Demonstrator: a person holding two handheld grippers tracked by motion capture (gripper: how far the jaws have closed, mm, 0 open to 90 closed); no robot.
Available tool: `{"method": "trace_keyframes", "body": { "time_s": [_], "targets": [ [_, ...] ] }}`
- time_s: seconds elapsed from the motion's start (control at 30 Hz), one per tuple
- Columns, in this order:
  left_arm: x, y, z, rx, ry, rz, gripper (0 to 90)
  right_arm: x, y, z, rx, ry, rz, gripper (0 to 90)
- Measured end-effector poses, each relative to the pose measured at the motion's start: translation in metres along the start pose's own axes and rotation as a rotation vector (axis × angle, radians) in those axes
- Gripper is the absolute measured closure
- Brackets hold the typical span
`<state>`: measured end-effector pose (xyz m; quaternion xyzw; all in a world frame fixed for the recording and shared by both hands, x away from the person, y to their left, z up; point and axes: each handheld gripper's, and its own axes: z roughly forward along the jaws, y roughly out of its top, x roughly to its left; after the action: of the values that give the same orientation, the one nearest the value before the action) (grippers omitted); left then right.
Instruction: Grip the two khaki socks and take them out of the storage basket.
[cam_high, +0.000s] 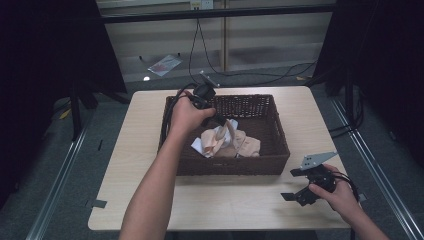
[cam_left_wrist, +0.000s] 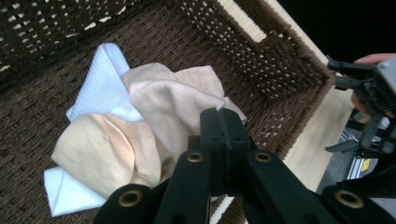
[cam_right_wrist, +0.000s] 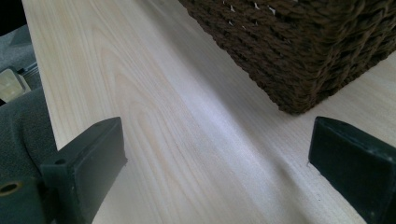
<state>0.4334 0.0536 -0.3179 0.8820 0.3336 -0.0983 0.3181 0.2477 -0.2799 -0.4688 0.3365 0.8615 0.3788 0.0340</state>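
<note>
Inside the wicker basket (cam_high: 272, 125), left claw (cam_left_wrist: 223, 122) grips peach cloth (cam_left_wrist: 168, 100); right claw (cam_high: 300, 187) gapes.

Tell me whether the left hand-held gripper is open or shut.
Shut: the left hand-held gripper has its jaws pressed together on a fold of the peach cloth in the basket.

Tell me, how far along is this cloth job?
Early. The left gripper has shut on the peach cloth and lifts one end above the brown wicker basket. The white cloth and other peach folds lie inside. The right gripper waits open over the pale wooden table.
</note>
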Motion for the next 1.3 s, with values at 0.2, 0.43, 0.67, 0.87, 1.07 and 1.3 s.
{"method": "trace_keyframes", "body": {
  "time_s": [0.2,0.43,0.67,0.87,1.07,1.3],
  "targets": [
    [-0.006,0.006,-0.017,-0.001,-0.012,0.002,90.0,0.0,0.0,0.0,0.0,0.002,-0.001,3.6],
    [-0.015,0.015,-0.038,0.034,-0.017,0.005,90.0,0.0,0.0,0.0,0.004,0.002,-0.001,3.6],
    [-0.025,0.022,-0.057,0.046,-0.015,0.02,90.0,0.0,0.0,0.0,0.001,0.0,0.001,3.6],
    [-0.033,0.027,-0.069,0.077,-0.007,0.031,89.9,0.001,0.0,0.0,0.005,0.0,-0.002,3.6],
    [-0.044,0.031,-0.082,0.087,-0.028,0.033,89.9,0.001,0.0,0.001,0.005,-0.001,-0.006,3.6],
    [-0.055,0.032,-0.093,0.102,-0.035,0.051,89.9,0.001,0.001,0.0,0.005,-0.003,-0.004,3.6]
  ]
}}
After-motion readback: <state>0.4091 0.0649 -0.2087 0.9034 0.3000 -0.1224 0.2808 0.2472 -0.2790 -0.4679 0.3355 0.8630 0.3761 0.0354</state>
